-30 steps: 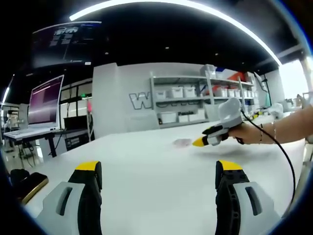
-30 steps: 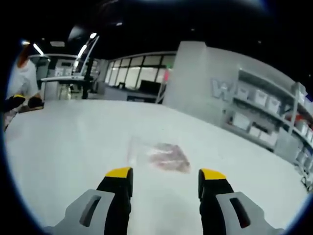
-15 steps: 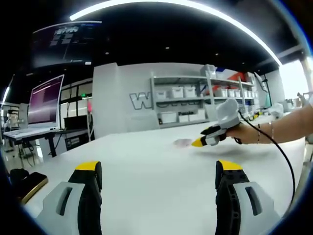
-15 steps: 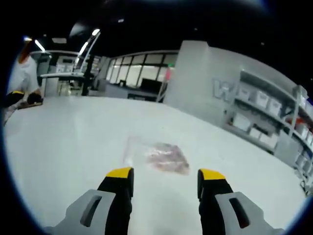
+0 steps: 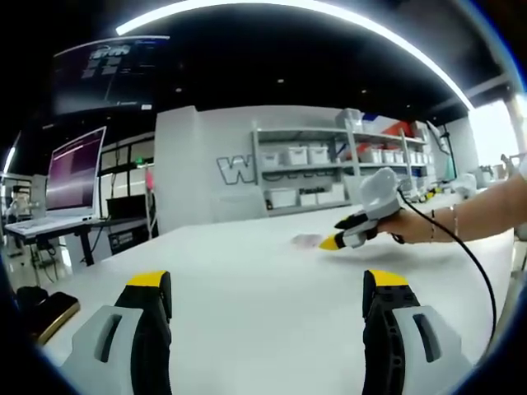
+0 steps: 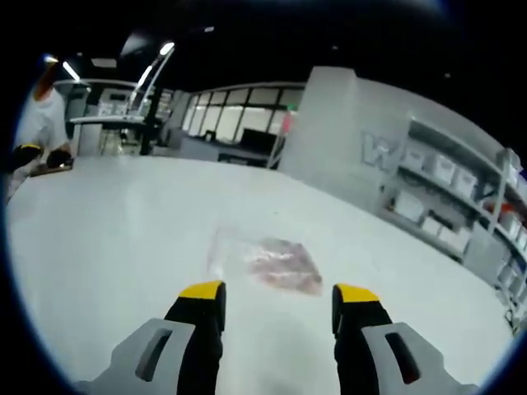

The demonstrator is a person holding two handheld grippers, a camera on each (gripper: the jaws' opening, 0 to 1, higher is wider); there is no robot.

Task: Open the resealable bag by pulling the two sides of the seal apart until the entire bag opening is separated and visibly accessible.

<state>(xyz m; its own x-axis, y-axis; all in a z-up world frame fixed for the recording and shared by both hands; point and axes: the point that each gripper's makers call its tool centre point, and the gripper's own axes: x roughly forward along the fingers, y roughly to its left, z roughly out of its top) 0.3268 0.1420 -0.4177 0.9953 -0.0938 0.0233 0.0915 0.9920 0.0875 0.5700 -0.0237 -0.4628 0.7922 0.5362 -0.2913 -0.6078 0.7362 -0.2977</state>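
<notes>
Your right gripper (image 6: 278,296), with its grey bodies and yellow-tipped black jaws, has its jaws spread wide with nothing between them, hovering low over the broad white tabletop (image 6: 107,239). Just beyond the jaw tips lies the clear, flat resealable plastic bag with pinkish contents (image 6: 265,262), flat on the table and untouched; the contents sit toward its right half, and the left part looks clear. You cannot tell from here whether the seal is parted.

Your left gripper (image 5: 268,288) also has its jaws wide apart and holds nothing, poised above the same table well away from the bag. In the left gripper view, your right gripper appears in your hand (image 5: 405,224) at the right, its yellow tip just beside the bag, a black cable (image 5: 473,263) trailing from it.

Beyond the table stand grey metal shelves with white storage bins (image 5: 329,169) and a computer monitor on a desk (image 5: 76,173).
</notes>
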